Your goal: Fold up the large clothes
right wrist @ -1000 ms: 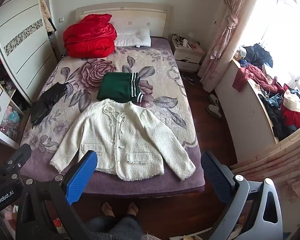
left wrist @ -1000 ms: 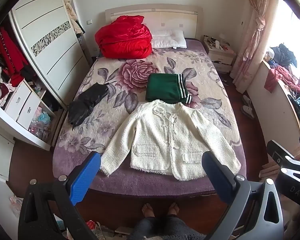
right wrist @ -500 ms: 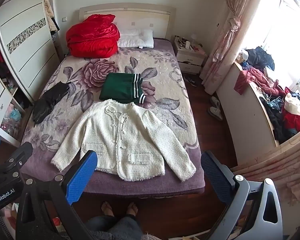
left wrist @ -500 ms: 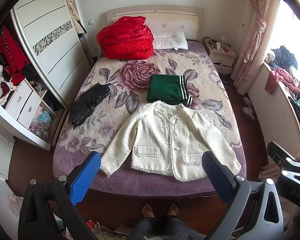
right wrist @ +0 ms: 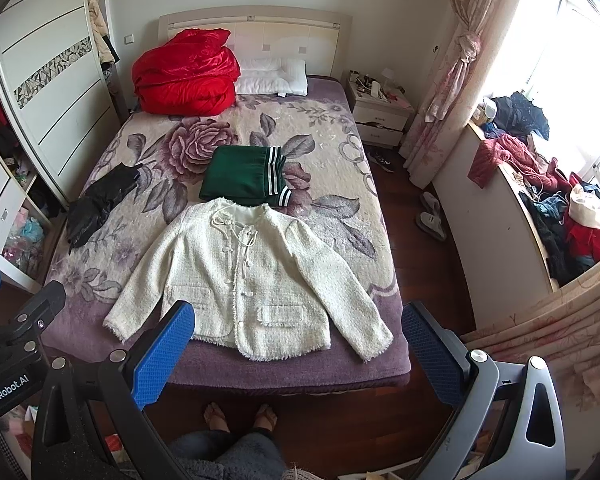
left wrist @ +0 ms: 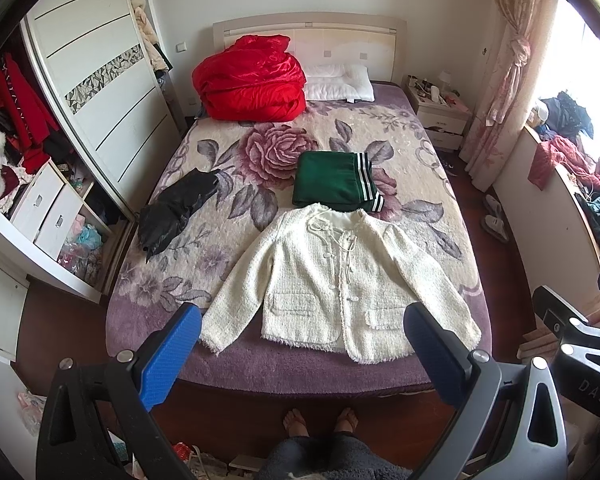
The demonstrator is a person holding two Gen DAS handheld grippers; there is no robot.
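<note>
Left wrist view showed my left tongs (left wrist: pixel 300 338) spread wide and holding nothing, raised above the foot of the bed (left wrist: pixel 260 372) where I stood. The cream jacket (left wrist: pixel 340 280) lay flat and face up near the foot edge, at about 12 o'clock from those tongs, a shade toward 1. Its long axis ran from the hem nearest me up to the collar at 12 o'clock, and the two sleeves splayed out toward 7 and 5 o'clock.

From the right wrist view, my right tongs (right wrist: pixel 298 338) were equally wide and empty, and the jacket (right wrist: pixel 252 272) sat at roughly 11 o'clock from them. The right sleeve cuff (right wrist: pixel 370 346) lay close to the bed's corner, just ahead of the right tongs' gap, while the left sleeve cuff (left wrist: pixel 216 334) lay just beside my left tongs' blue pad (left wrist: pixel 168 356) in the picture, though still well below it.

I judged that each tongs was nearer its own cuff, so the fold would most likely start with the sleeves brought in across the chest, one side each. Neither tongs touched cloth yet.

At 12 o'clock beyond the collar sat a folded green garment (left wrist: pixel 336 182), touching or barely overlapped by the jacket's neckline; I could not tell which. A black garment (left wrist: pixel 172 208) lay apart at 10 o'clock, near the bed's left edge.
</note>
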